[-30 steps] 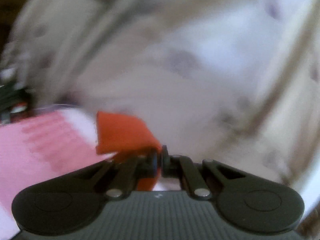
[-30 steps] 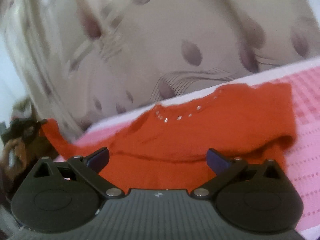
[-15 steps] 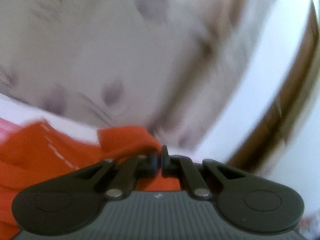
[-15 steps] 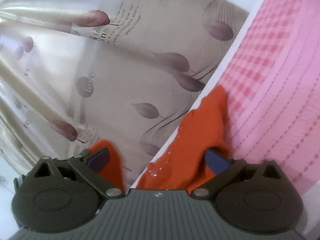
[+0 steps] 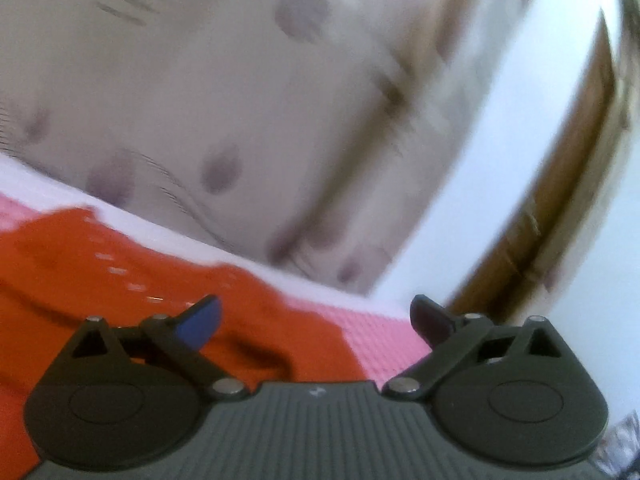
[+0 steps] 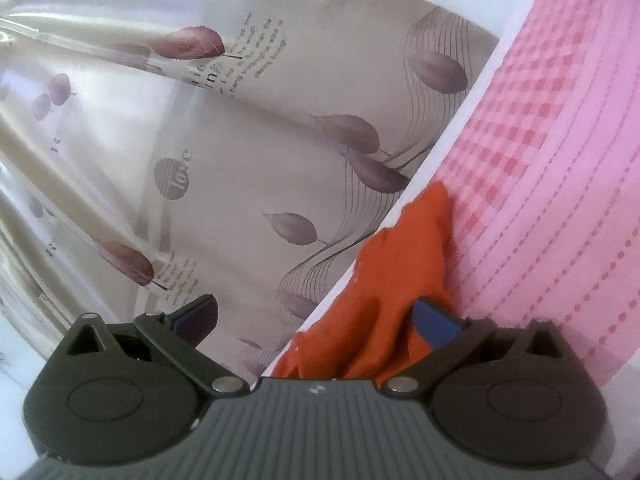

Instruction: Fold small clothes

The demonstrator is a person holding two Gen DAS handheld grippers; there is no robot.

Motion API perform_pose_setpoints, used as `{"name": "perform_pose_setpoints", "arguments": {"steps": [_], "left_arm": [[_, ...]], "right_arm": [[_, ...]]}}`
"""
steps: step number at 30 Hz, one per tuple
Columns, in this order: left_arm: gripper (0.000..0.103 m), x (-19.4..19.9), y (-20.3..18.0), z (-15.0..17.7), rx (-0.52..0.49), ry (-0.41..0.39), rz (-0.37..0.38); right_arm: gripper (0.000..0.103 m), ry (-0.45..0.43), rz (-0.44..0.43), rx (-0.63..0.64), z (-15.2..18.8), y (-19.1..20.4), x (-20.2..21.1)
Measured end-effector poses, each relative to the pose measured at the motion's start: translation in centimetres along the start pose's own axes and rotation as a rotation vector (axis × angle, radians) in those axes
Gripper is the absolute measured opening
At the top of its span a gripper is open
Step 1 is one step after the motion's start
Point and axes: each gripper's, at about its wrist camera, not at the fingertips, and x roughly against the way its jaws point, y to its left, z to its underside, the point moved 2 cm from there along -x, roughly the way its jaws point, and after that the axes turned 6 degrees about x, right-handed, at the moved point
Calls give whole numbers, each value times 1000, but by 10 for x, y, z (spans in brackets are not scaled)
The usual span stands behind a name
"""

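An orange-red top (image 5: 100, 280) with small beads at the neckline lies on a pink checked bed sheet (image 5: 372, 328). My left gripper (image 5: 316, 320) is open just above the garment's right part and holds nothing. In the right wrist view the same top (image 6: 404, 264) lies along the sheet's edge, partly hidden under the gripper body. My right gripper (image 6: 316, 316) is open, its right finger over the cloth and its left finger over the curtain side. The view is blurred on the left wrist.
A beige curtain (image 6: 240, 152) with purple leaf prints hangs behind the bed edge. The pink sheet (image 6: 560, 160) spreads to the right. A white wall (image 5: 500, 140) and a brown wooden frame (image 5: 568, 184) stand at the right of the left wrist view.
My left gripper has opened and let go of the orange cloth it pinched. The cloth now lies on the sheet. The right gripper stays open and has shifted little in the last half second.
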Motion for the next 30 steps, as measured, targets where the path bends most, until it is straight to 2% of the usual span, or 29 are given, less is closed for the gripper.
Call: {"name": "perform_pose_setpoints", "arguments": {"steps": [3,4,6,9,10,12,13,15,16,17,19,21,24,25,26,27,28,30], "left_arm": [[101,29,38,4,42,-87,-180],[101,37,55,9,60,-118,-215],[101,41,82,15,106,-120,-275],[100,39,115,27,251,-136,-312],[100,44,114,25,245,-183,-293],[100,43,112,25,211,-192,-312],[100,39,113,24,220,-167,-326],[100,42,118,25,231,-170,-320],[100,45,121,25,238,-181,-320],[100,47,122,27,245,-189,-323],[100,50,122,28,249,-200,-321],[100,52,120,30,245,-201,-332],[101,51,119,30,243,-198,-334],[101,50,119,30,242,-199,-335],[101,52,119,30,243,-199,-335],[101,51,119,30,243,-199,-335],[101,50,120,30,243,-199,-335],[101,54,119,31,246,-201,-336]], "right_arm": [[103,29,57,135,-2,24,-1],[103,68,86,258,-1,44,-8],[103,139,125,451,2,74,-27],[103,261,213,702,12,113,-72],[103,327,261,800,19,120,-96],[96,429,312,924,31,123,-131],[90,471,348,999,38,121,-146],[60,519,396,1058,42,110,-159],[20,516,413,998,33,100,-157],[8,467,416,893,18,89,-147],[15,357,424,673,-10,63,-116],[18,345,390,503,-20,38,-94],[18,318,356,370,-25,10,-75],[34,285,380,340,-32,7,-68],[52,236,417,341,-38,10,-60],[58,171,433,363,-45,19,-52],[60,128,387,408,-50,36,-48],[60,159,251,569,-45,82,-60]]}}
